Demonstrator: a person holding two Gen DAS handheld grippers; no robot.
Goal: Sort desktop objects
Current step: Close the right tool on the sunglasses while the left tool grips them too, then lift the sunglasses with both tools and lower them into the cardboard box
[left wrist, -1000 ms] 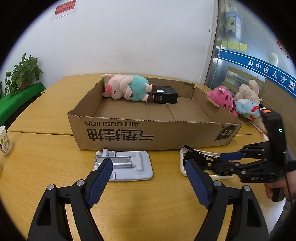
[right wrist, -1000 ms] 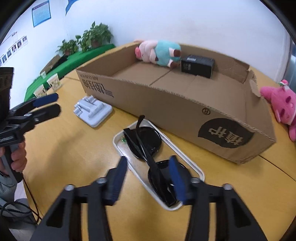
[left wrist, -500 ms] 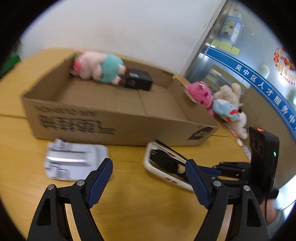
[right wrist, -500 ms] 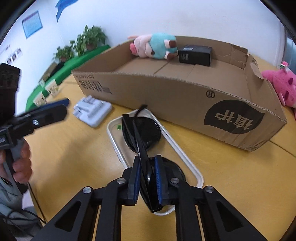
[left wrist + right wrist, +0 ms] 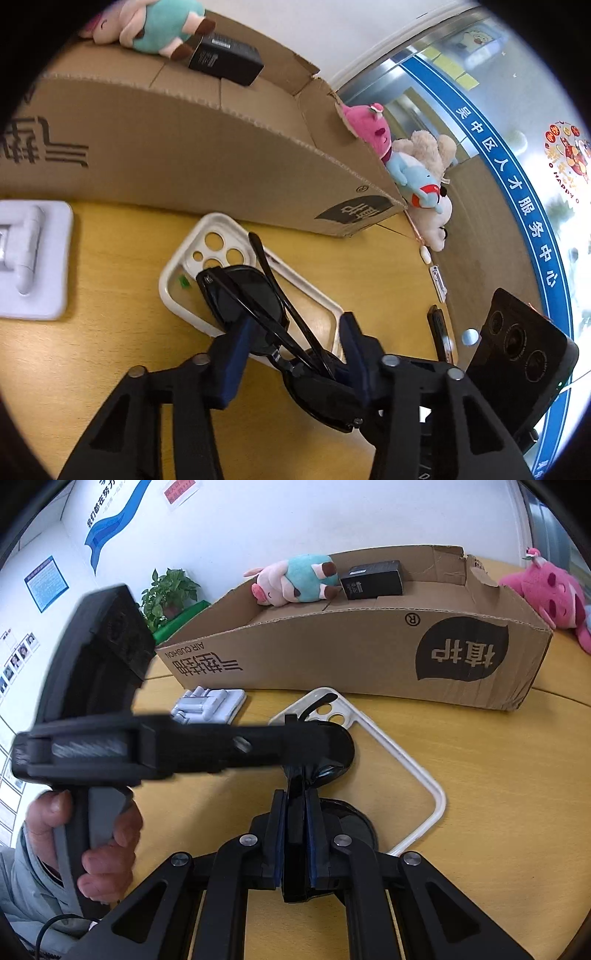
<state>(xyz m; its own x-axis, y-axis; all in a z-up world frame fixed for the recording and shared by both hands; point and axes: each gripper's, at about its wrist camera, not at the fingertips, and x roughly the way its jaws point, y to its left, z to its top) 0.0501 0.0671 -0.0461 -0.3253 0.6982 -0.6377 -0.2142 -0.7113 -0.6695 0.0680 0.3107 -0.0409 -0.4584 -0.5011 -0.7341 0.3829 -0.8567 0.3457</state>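
Observation:
Black sunglasses lie folded across a white phone case on the wooden table. My right gripper is shut on the bridge end of the sunglasses, its pads pressed on the frame. My left gripper straddles the same sunglasses near one lens; its jaws are closing with a gap still showing at the pads. In the right wrist view the left gripper's black frame crosses from the left, held by a hand. The phone case stays flat on the table.
A long cardboard box stands just behind, with a pig plush and a black box in it. A white phone stand lies left. A pink plush and a blue-beige plush sit right of the box.
My left gripper swung right and down over the sunglasses and its jaws narrowed. My right gripper closed fully on the sunglasses and rolled a little.

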